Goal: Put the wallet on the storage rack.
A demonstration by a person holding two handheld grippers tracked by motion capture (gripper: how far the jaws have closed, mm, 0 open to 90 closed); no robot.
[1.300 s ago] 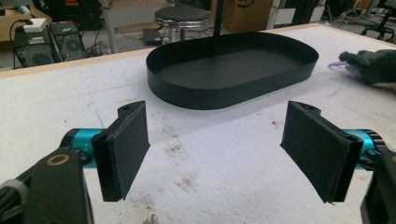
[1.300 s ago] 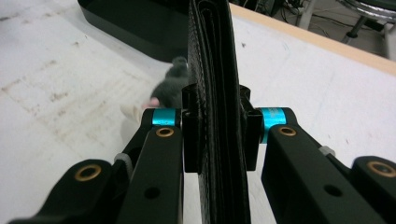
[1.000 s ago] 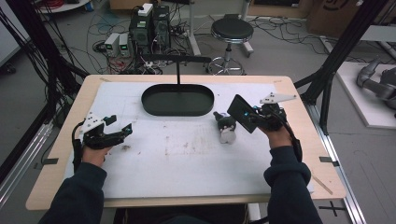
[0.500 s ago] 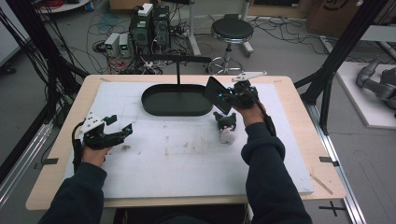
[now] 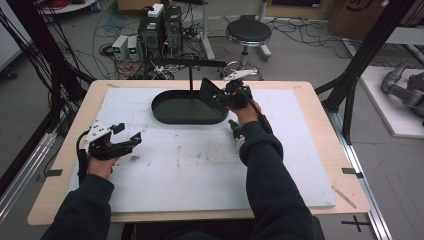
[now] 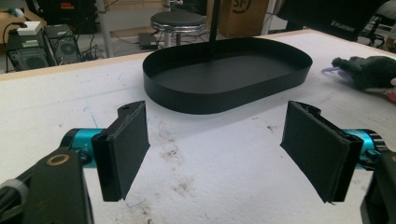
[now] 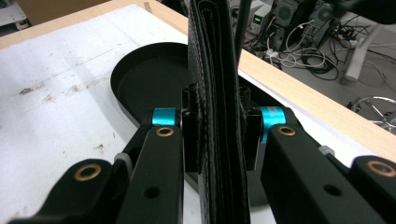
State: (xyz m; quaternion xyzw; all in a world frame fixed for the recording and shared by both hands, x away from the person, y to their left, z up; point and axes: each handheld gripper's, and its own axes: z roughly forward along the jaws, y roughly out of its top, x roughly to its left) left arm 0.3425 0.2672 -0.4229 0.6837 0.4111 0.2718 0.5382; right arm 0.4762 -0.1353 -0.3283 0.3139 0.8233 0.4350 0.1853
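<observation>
wallet [image 7: 215,93] cropped top and bottom, small dark object [image 5: 235,127] partly behind sleeve

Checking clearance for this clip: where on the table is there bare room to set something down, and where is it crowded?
Bare white mat lies between the left gripper and the person's right sleeve, and right of that sleeve toward the table's edge. It is crowded at the back: the black tray, the right gripper clamping a black wallet, and a small dark object.
</observation>
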